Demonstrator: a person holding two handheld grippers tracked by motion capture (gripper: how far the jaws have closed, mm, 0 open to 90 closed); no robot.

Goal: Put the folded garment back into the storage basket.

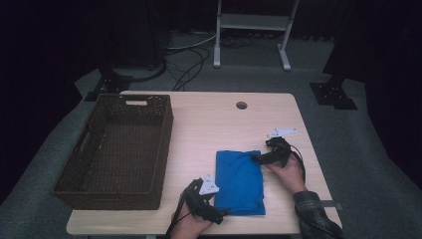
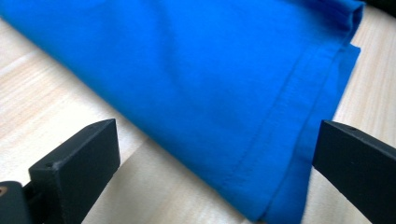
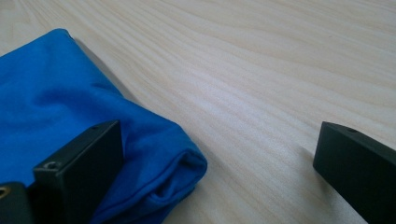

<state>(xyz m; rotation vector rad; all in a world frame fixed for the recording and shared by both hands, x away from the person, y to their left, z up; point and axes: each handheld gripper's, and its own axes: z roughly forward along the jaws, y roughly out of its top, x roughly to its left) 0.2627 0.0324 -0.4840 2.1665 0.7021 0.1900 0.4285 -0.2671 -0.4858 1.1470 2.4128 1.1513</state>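
Blue cloth (image 1: 239, 181): both grippers (image 1: 217, 213) (image 1: 260, 158) gape wide at its edges; shallow bites could snag only top layer and unfold it.

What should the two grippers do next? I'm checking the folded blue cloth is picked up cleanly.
Probably close both grippers on the blue cloth. The left gripper stands open with the cloth's hemmed corner between its jaws, and the right gripper is open at the cloth's far corner. Gripped at both ends, it could lift toward the wicker basket without unfolding.
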